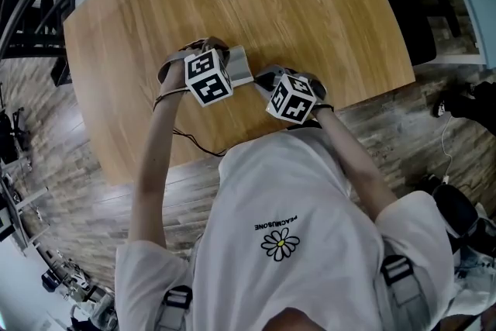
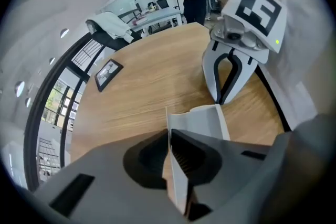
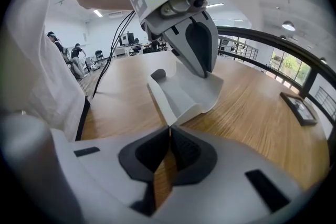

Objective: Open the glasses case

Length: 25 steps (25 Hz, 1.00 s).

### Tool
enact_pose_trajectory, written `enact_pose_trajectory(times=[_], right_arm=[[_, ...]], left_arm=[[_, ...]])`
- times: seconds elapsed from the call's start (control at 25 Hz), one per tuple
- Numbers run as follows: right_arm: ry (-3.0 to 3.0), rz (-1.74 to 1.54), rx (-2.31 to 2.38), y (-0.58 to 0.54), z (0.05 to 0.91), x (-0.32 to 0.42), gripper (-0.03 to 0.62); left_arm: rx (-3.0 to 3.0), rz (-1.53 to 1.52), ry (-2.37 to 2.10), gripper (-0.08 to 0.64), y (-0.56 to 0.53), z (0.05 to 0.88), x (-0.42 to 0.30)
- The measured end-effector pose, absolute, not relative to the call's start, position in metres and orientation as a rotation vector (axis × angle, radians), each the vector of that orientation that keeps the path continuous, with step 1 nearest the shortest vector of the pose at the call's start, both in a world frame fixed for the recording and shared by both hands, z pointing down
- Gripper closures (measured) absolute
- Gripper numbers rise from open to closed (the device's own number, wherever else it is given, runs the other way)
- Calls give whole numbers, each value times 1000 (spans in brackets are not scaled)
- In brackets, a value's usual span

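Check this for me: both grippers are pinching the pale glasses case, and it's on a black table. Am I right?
Not quite. The table is light brown wood, not black, as the head view shows. The rest is right: the left gripper and the right gripper each pinch the pale glasses case.

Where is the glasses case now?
Head view: the glasses case sits on the wooden table near the person's edge, clamped by the left gripper and right gripper.
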State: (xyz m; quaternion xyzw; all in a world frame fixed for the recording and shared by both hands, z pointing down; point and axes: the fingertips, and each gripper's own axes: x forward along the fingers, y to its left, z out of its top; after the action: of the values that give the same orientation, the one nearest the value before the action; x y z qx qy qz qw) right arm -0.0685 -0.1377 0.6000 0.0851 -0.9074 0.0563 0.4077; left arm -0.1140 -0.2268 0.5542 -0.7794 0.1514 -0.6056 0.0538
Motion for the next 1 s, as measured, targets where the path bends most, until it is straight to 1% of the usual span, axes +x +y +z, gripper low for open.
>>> enact_pose_trajectory(times=[0.52,0.68,0.88,1.0], right_arm=[[-2278,158,234,-138,600,-69,578],[-2287,227,269,-143,596,-63,581],[-2340,246,350,-161,568,-50,575],[-2377,225,455,-182,543,-43,574]], left_arm=[[-2404,-1791,562,522,-235,555,-119],[-2438,-1776,579,485,-234,550,-117],[-2470,-1767,584,443,-229,540,-118],[-2494,-1711,622,449,-228,529,-116]])
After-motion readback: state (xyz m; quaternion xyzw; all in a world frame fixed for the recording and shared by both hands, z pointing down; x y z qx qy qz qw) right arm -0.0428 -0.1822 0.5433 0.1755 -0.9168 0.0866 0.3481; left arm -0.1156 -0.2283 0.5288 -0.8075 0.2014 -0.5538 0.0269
